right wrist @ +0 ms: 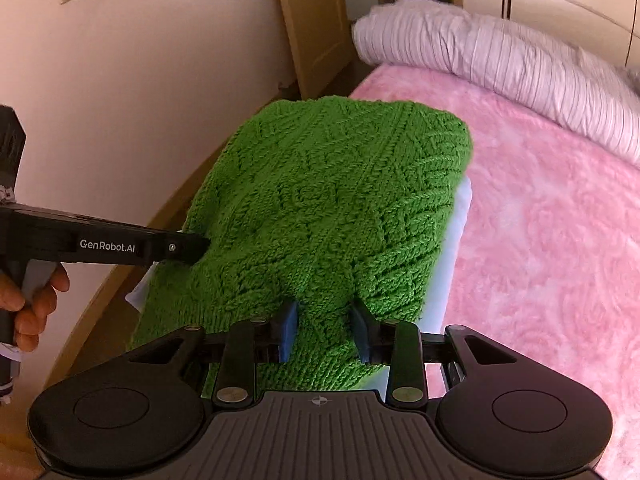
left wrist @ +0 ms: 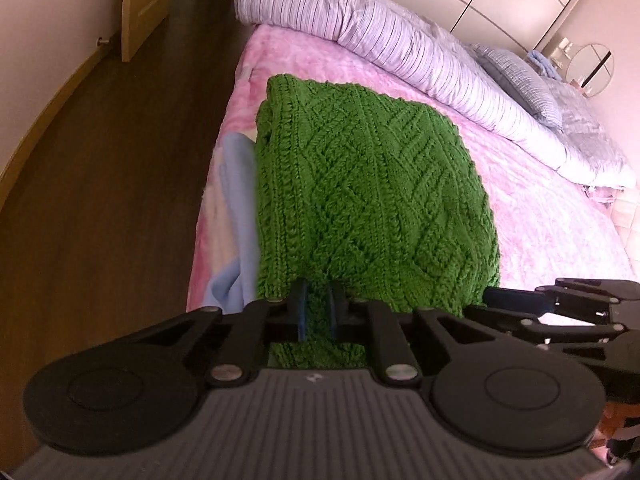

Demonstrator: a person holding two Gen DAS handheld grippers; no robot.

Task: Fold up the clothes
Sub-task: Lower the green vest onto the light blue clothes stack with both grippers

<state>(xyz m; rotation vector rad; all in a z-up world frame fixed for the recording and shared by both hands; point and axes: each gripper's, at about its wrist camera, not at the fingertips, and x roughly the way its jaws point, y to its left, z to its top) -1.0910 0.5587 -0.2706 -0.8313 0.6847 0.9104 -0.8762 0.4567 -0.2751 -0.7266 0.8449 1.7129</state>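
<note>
A green cable-knit sweater (left wrist: 360, 184) (right wrist: 328, 200) lies folded near the edge of a pink blanket (left wrist: 540, 208) (right wrist: 560, 220) on a bed. It rests on a light blue garment (left wrist: 236, 220) (right wrist: 452, 248). My left gripper (left wrist: 317, 308) is shut on the sweater's near edge, with a thin fold of knit pinched between its blue pads. My right gripper (right wrist: 325, 330) is shut on a thicker bunch of the same edge. Each view also shows the other gripper from the side, the right gripper (left wrist: 520, 300) and the left gripper (right wrist: 188, 246), at the knit's edge. A hand (right wrist: 32, 300) holds the left one.
A rolled striped duvet (left wrist: 400, 48) (right wrist: 520, 64) lies along the far side of the bed, with a pillow (left wrist: 516, 80) beside it. Dark wooden floor (left wrist: 100, 160), a wooden door (left wrist: 140, 0) and a wall (right wrist: 160, 80) border the bed's near-left side.
</note>
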